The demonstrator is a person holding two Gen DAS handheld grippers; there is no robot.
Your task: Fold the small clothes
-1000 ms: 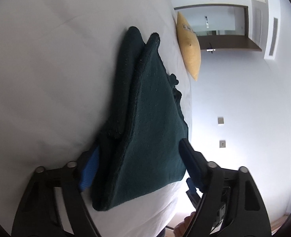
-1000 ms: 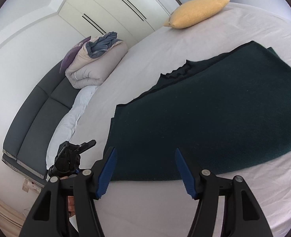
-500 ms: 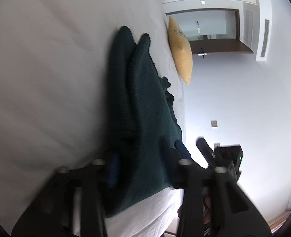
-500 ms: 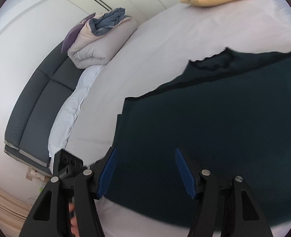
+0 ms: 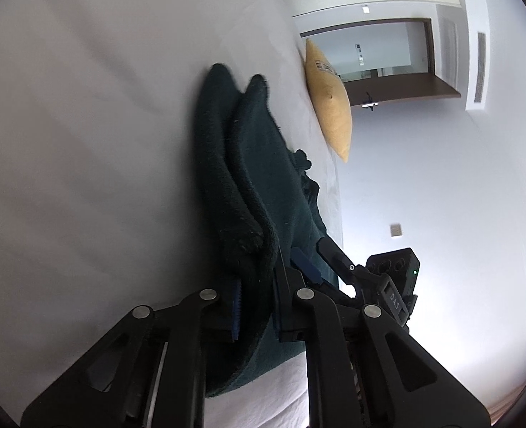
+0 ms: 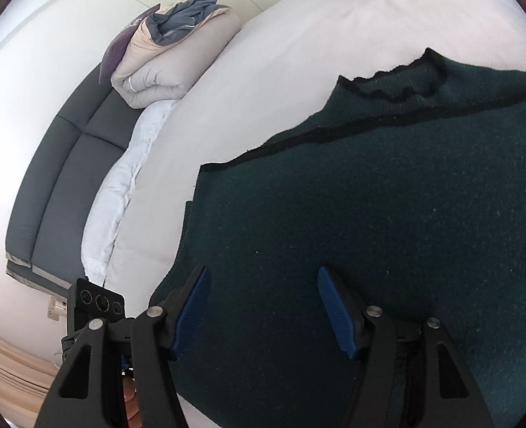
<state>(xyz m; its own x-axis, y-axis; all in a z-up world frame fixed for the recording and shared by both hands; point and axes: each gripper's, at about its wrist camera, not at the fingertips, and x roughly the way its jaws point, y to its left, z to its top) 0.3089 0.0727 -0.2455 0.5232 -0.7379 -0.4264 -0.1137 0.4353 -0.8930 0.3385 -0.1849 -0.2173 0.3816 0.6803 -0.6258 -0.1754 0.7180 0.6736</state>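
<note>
A dark green knitted garment (image 6: 369,214) lies spread on the white bed (image 6: 280,53), its black-edged collar toward the far side. In the left wrist view the garment (image 5: 255,178) is doubled over, and my left gripper (image 5: 257,306) is shut on its near folded edge. My right gripper (image 6: 263,306) is open, its blue pads over the garment's near part, holding nothing. It also shows in the left wrist view (image 5: 334,260) at the garment's right side.
A yellow pillow (image 5: 328,107) lies at the far end of the bed. A rolled beige and blue duvet (image 6: 170,57) sits on a grey sofa (image 6: 59,178) left of the bed. A doorway and a white wall lie beyond.
My left gripper has closed onto the garment's folded edge. My right gripper has moved forward from the bed's edge to over the garment, still open.
</note>
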